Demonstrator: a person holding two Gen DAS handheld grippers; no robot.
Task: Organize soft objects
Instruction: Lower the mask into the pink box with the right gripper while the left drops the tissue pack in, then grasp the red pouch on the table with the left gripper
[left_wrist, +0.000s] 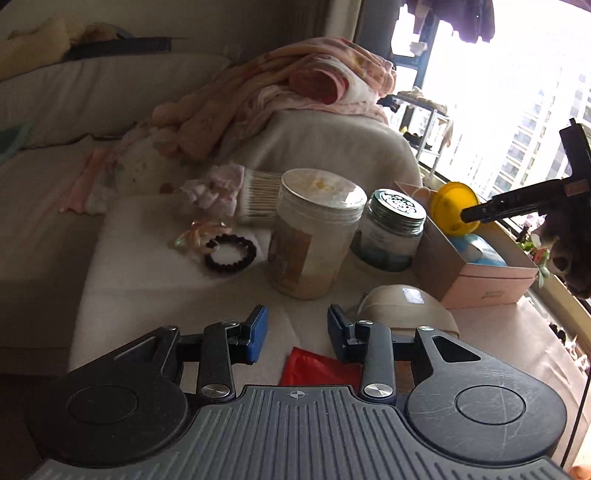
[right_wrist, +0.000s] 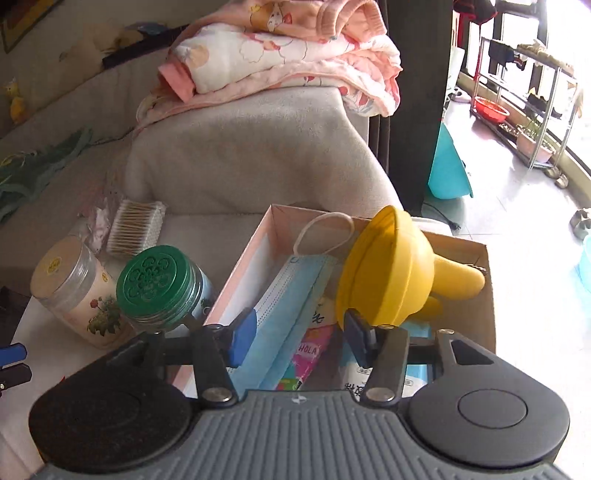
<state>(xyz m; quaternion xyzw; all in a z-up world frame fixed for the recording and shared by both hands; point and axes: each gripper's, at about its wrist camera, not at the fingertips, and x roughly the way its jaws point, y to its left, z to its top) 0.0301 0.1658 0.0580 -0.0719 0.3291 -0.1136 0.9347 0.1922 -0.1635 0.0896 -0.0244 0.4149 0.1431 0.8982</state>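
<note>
A yellow rubber toy (right_wrist: 388, 266) lies in the open pink cardboard box (right_wrist: 476, 295), on a blue face mask (right_wrist: 291, 295) and printed packets. My right gripper (right_wrist: 299, 325) hovers open over the box, its right finger beside the toy's rim and the mask under the gap. In the left wrist view a finger of that gripper (left_wrist: 491, 210) touches the yellow toy (left_wrist: 448, 206) above the box (left_wrist: 480, 288). My left gripper (left_wrist: 297, 317) is open and holds nothing. It hangs above a red cloth (left_wrist: 314, 369), with a cream cup-shaped mask (left_wrist: 402, 302) just to its right.
Two lidded jars (left_wrist: 314, 236) (left_wrist: 391, 229) stand left of the box. A dark bead bracelet (left_wrist: 231, 253), a hair clip (left_wrist: 195, 234) and a pack of cotton swabs (left_wrist: 258, 197) lie behind them. A pink blanket (left_wrist: 295, 85) is piled on the sofa arm.
</note>
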